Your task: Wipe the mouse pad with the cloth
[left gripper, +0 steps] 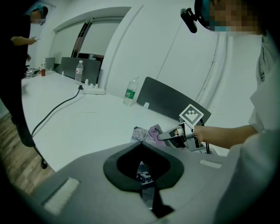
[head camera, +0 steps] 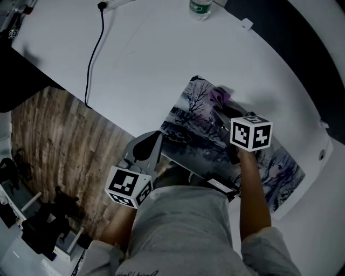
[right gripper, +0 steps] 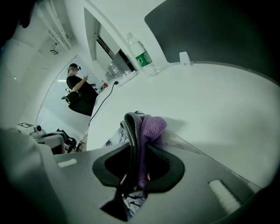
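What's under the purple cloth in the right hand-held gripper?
The printed rectangular mouse pad lies under the purple fleecy cloth clamped in the right hand-held gripper. The patch of pad beneath the cloth is covered.

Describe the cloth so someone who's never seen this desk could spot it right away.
On the white table lies a mouse pad printed with bare trees. At its far end, the right gripper pinches a purple cloth, the only fuzzy thing there.

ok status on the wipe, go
Left gripper shut at near corner of mouse pad. Right gripper shut on cloth, at the pad's far end. Cable, bottle sit off the pad.
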